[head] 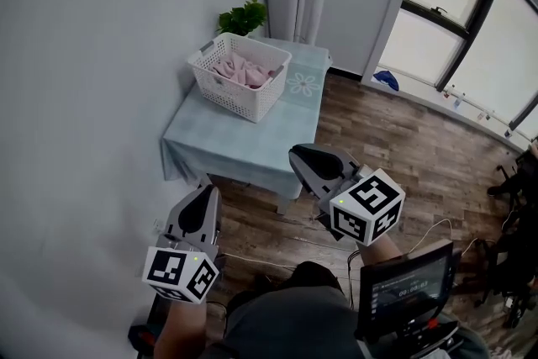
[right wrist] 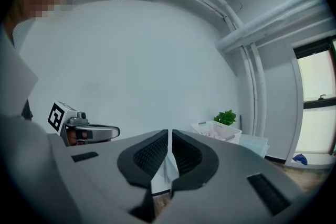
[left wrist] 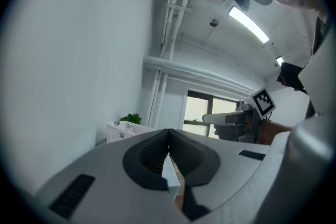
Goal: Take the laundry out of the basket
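A white plastic laundry basket [head: 239,76] stands on a small table [head: 244,139] against the wall, with pink laundry [head: 242,69] piled inside. The basket [left wrist: 127,129] shows far off in the left gripper view, and the basket [right wrist: 216,130] shows again in the right gripper view. My left gripper [head: 203,196] is shut and empty, held low and well short of the table. My right gripper [head: 304,157] is also shut with nothing between its jaws, near the table's front edge but above the floor.
A green potted plant [head: 244,17] stands behind the basket. The table has a pale blue cloth. A wooden floor [head: 403,155] spreads to the right toward a large window [head: 471,21]. A screen device [head: 405,286] and cables lie near the person's feet.
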Action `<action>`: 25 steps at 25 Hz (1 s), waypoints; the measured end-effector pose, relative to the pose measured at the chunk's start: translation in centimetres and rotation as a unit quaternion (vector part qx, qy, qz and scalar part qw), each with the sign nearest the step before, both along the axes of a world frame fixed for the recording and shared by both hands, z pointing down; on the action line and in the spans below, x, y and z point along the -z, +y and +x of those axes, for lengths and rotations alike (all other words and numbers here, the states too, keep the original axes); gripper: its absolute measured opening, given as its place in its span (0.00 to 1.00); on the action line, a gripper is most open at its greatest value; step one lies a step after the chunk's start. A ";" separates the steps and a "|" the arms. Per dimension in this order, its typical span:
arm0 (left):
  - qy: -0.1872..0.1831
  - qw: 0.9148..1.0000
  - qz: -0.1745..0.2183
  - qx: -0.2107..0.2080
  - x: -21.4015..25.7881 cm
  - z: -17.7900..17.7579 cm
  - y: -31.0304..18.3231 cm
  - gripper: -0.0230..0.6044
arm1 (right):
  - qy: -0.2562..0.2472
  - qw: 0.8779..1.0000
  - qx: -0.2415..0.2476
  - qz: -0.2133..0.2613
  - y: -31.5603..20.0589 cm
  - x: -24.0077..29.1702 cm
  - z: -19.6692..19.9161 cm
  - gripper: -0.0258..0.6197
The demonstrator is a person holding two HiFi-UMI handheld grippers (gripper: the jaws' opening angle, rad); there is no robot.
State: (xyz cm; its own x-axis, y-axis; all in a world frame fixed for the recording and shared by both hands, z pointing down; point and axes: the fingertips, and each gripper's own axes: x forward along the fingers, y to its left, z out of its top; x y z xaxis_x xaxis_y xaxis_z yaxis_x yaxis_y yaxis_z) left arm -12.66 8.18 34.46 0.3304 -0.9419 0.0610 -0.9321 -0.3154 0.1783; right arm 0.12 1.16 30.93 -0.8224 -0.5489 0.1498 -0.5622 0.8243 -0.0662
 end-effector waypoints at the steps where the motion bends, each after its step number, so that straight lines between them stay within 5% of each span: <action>1: -0.002 1.000 -0.001 0.001 0.1 -0.1 -0.7 0.05 | 0.002 1.000 0.001 0.000 -0.7 -0.1 0.0 0.07; 14: -0.033 0.998 -0.011 0.056 0.8 -0.1 -12.8 0.05 | 0.001 0.998 0.057 -0.001 -14.5 -0.9 -0.4 0.09; 25: -0.050 0.993 -0.037 0.105 0.7 1.4 -24.2 0.05 | 0.010 0.992 0.127 -0.010 -26.1 -1.7 -0.1 0.30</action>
